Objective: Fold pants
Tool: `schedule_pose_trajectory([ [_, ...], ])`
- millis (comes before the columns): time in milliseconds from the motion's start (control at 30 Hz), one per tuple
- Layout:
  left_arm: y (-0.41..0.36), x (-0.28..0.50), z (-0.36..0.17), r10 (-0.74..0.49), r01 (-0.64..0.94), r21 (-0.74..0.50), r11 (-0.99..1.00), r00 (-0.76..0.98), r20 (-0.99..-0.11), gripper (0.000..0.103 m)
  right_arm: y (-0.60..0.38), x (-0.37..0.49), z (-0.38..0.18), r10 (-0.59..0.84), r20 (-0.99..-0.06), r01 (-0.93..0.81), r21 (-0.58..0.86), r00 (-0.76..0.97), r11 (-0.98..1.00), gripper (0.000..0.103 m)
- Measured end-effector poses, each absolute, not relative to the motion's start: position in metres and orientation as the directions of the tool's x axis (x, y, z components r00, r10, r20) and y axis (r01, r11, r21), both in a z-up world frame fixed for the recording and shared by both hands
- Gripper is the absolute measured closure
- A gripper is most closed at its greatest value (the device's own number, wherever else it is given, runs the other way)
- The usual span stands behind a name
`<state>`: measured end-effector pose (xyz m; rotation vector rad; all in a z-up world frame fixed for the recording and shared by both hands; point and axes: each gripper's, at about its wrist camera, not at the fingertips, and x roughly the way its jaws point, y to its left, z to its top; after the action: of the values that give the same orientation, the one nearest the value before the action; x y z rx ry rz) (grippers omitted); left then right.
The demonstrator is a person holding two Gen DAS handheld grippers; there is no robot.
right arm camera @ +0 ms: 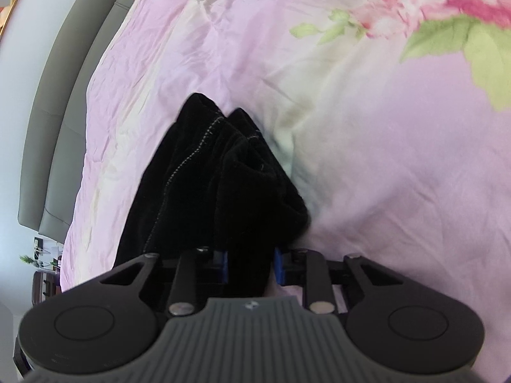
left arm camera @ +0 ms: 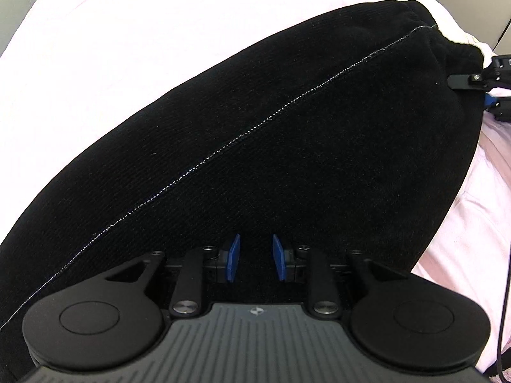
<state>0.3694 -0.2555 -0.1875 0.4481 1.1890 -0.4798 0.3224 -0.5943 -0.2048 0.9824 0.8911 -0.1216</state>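
The black corduroy pants (left arm camera: 271, 134) with a white stitched seam lie spread on the bed and fill the left wrist view. My left gripper (left arm camera: 255, 257) is open just above the fabric, its blue pads apart and holding nothing. In the right wrist view the pants (right arm camera: 207, 185) are bunched into a dark ridge running away from me. My right gripper (right arm camera: 250, 263) has its blue pads around a fold of the black cloth. The right gripper also shows at the pants' far right edge in the left wrist view (left arm camera: 479, 84).
The bed is covered with a pale pink sheet (left arm camera: 111, 48) and a duvet with a pink and green flower print (right arm camera: 447, 16). A grey padded headboard (right arm camera: 54, 127) runs along the left. A black cable (left arm camera: 503, 303) hangs at the right edge.
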Motion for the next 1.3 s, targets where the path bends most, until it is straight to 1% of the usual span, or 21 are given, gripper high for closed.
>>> schedule_pose_trajectory([
  [100,-0.245,0.366,-0.175,-0.145,0.558,0.052,0.828,0.304,-0.941,0.074,-0.587,0.323,-0.175,0.271,-0.687,0.418,0.657,0.674,0.628,0.084],
  [300,-0.2,0.346,-0.13,-0.182,0.553,0.032,0.833,0.327,-0.927,0.074,-0.546,0.33,-0.088,0.264,-0.658,0.26,0.586,0.705,0.767,0.085],
  [467,-0.137,0.323,-0.074,-0.22,0.523,0.007,0.852,0.371,-0.902,0.074,-0.467,0.34,-0.018,0.303,-0.629,0.089,0.513,0.716,0.854,0.085],
  [633,-0.066,0.299,-0.032,-0.236,0.483,-0.007,0.875,0.415,-0.879,0.069,-0.373,0.356,0.014,0.381,-0.628,-0.053,0.475,0.678,0.878,0.086],
  [733,-0.024,0.29,-0.026,-0.243,0.441,-0.03,0.897,0.435,-0.867,0.068,-0.311,0.369,0.013,0.431,-0.645,-0.119,0.468,0.631,0.875,0.087],
  [867,0.022,0.294,-0.036,-0.236,0.375,-0.062,0.925,0.437,-0.868,0.068,-0.238,0.382,-0.013,0.479,-0.689,-0.177,0.464,0.544,0.868,0.089],
  [1000,0.051,0.3,-0.052,-0.246,0.318,-0.115,0.941,0.41,-0.878,0.068,-0.172,0.383,-0.061,0.489,-0.76,-0.208,0.443,0.429,0.872,0.089],
  [1100,0.064,0.306,-0.072,-0.286,0.296,-0.173,0.939,0.396,-0.873,0.068,-0.14,0.382,-0.101,0.448,-0.824,-0.23,0.388,0.348,0.893,0.089],
  [1133,0.065,0.308,-0.077,-0.303,0.29,-0.195,0.937,0.392,-0.869,0.068,-0.134,0.38,-0.111,0.433,-0.839,-0.247,0.366,0.33,0.897,0.088],
  [1167,0.066,0.311,-0.081,-0.317,0.283,-0.215,0.935,0.391,-0.864,0.068,-0.131,0.379,-0.122,0.421,-0.853,-0.26,0.35,0.309,0.9,0.083],
  [1200,0.075,0.312,-0.085,-0.334,0.278,-0.235,0.931,0.393,-0.857,0.068,-0.129,0.378,-0.128,0.418,-0.859,-0.269,0.345,0.295,0.899,0.081],
  [1300,0.075,0.318,-0.091,-0.385,0.262,-0.299,0.918,0.406,-0.829,0.068,-0.124,0.376,-0.124,0.423,-0.867,-0.336,0.329,0.263,0.883,0.068],
])
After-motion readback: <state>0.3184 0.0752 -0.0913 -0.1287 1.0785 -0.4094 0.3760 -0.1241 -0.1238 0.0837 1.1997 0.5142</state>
